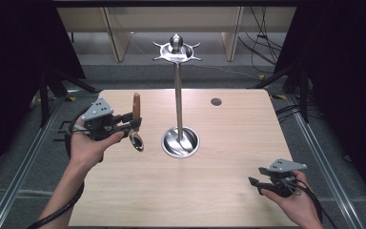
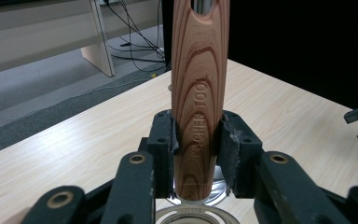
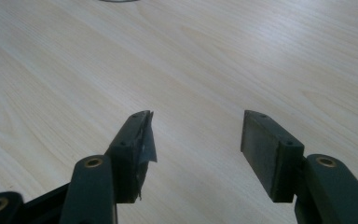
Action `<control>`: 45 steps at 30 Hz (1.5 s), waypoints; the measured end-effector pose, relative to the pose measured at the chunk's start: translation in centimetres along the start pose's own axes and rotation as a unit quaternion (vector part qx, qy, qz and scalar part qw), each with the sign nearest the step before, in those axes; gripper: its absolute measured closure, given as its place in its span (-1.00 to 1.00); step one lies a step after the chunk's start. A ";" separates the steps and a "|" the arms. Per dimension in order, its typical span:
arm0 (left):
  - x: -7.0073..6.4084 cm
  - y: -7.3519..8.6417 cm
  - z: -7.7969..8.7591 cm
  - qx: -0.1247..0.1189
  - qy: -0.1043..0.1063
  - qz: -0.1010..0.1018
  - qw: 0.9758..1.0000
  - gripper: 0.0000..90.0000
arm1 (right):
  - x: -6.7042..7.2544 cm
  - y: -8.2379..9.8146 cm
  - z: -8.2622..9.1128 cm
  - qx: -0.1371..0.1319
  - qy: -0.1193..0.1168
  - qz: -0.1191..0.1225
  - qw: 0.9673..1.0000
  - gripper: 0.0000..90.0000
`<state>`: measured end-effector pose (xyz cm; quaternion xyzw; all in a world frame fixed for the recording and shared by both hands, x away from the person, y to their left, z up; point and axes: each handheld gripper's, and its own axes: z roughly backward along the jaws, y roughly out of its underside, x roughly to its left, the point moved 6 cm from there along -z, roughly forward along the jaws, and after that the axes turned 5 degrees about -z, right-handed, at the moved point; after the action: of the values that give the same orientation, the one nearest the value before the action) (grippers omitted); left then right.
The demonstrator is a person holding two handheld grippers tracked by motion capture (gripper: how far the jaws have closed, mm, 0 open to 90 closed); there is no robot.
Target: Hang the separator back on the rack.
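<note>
The wooden-handled utensil [image 1: 136, 110] sits at the left of centre in the high view, held upright above the tabletop [image 1: 228, 143] by the left gripper [image 1: 132, 125], whose fingers [image 2: 163, 140] are clamped on the lower part of the handle. Its metal head [image 1: 137, 141] hangs below the grip, just over the wood. In the left gripper view the handle [image 2: 198, 93] rises straight up between the pads, with stamped lettering running along it.

To its right, mid-frame, stands the hanging rack [image 1: 178, 81], a thin pole with a round steel base [image 1: 180, 142] and a ring of hooks at the top. My guess is the utensil is bound for one of those hooks.

The worry is the grip: the handle is smooth and rounded, pinched low, so it could swivel or slide between the pads if tipped. The pole also looks slender; a knock from the handle could rock the rack.

The right gripper [image 1: 256, 183] rests at the lower right, fingers [image 3: 270, 149] spread apart with nothing between them, well away from the rack and no help in steadying it.
</note>
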<state>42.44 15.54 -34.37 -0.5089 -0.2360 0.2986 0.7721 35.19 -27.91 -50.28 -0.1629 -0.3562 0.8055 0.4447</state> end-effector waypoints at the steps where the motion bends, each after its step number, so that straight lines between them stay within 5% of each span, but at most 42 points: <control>1: 0.0 -0.1 0.0 -0.001 0.003 0.000 1.000 0.49 | 0.0 0.0 0.0 -0.001 0.000 -0.002 1.000 -0.02; 45: 0.9 -3.6 -0.7 -0.008 0.014 -0.014 1.000 0.49 | 0.0 -0.1 0.0 -0.003 0.001 -0.004 1.000 -0.02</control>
<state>44.35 14.62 -31.21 -0.5159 -0.2343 0.2786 0.7754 35.21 -27.89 -50.21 -0.1633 -0.3586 0.8028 0.4475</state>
